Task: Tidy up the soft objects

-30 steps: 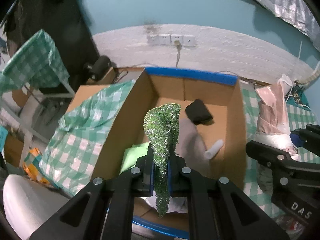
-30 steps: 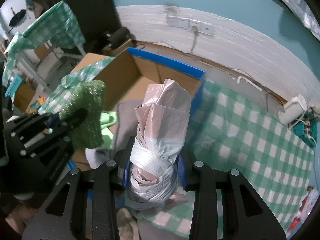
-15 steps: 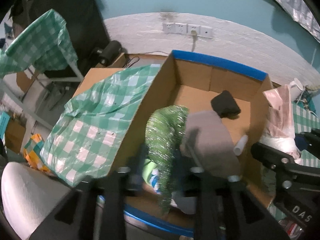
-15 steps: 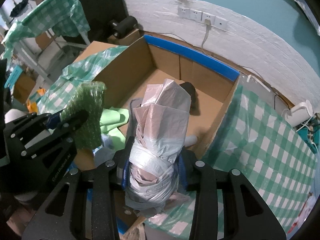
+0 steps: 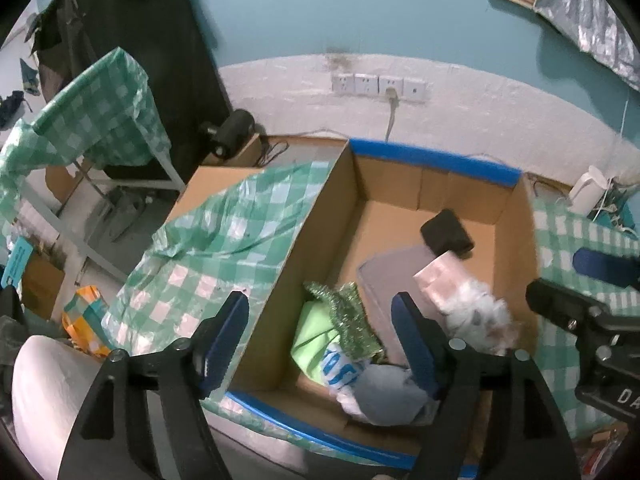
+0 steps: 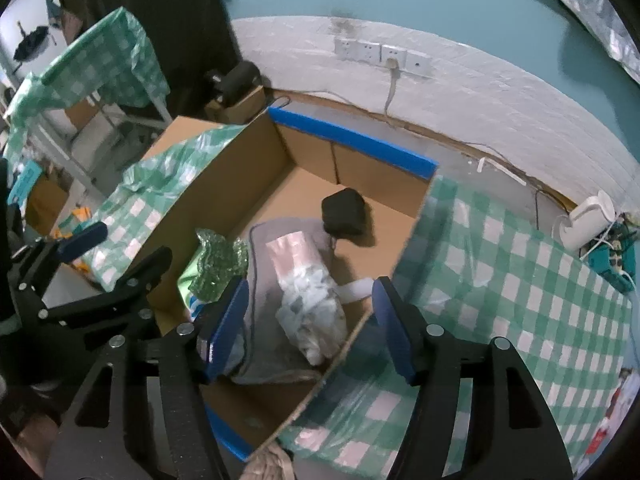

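Observation:
A cardboard box (image 5: 316, 240) with blue-taped edges holds the soft things; it also shows in the right wrist view (image 6: 224, 172). Inside lie a green tinsel piece (image 5: 352, 320) (image 6: 218, 264), a pink-and-white plastic bag bundle (image 5: 468, 300) (image 6: 308, 292), a grey cloth (image 6: 276, 344), a light green cloth (image 5: 316, 332) and a black pouch (image 5: 446, 234) (image 6: 344, 212). My left gripper (image 5: 320, 340) is open and empty above the box's near left wall. My right gripper (image 6: 308, 324) is open and empty above the bag bundle.
A green checked plastic sheet (image 5: 224, 240) drapes the box's left side, and another covers the table on the right (image 6: 520, 280). A white wall with sockets (image 5: 380, 86) stands behind. A white roll (image 5: 40, 392) sits at the lower left. A white object (image 6: 588, 220) lies at the far right.
Both grippers opened. The tinsel dropped from the left gripper into the box, and the bag bundle dropped from the right gripper onto the grey cloth. Both grippers have shifted over the box.

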A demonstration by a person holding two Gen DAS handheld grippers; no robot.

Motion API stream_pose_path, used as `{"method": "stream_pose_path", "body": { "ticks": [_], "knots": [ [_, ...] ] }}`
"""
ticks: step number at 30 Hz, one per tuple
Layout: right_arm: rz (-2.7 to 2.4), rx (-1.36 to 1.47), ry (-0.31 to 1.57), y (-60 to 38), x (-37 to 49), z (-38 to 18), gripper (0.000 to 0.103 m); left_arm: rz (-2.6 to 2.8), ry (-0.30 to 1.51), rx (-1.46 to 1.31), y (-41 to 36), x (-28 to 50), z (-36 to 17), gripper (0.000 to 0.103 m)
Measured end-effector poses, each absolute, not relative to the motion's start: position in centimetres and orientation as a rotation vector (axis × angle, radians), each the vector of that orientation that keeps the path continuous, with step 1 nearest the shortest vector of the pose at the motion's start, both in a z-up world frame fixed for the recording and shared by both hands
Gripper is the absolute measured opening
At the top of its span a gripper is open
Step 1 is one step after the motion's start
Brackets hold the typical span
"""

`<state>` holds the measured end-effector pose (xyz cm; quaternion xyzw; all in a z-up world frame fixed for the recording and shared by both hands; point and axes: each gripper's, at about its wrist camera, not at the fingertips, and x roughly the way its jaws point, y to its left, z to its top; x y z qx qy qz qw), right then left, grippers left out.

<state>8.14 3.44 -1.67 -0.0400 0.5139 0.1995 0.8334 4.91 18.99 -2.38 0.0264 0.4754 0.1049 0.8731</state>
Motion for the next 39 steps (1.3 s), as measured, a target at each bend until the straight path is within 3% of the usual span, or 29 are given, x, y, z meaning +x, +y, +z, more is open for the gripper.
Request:
{"method": "stream_pose_path", "body": {
  "ticks": [23,39],
  "knots": [
    [0.326,-0.028,0.909,-5.2,2.8,5.0,0.067,0.072,0.870,0.089,12.1,1.3,4.9,0.091],
    [0.288,0.018,0.883,-10.1,1.0,5.0,0.067,0.020,0.852,0.148,7.2,0.0,5.8,0.092]
  ]
}}
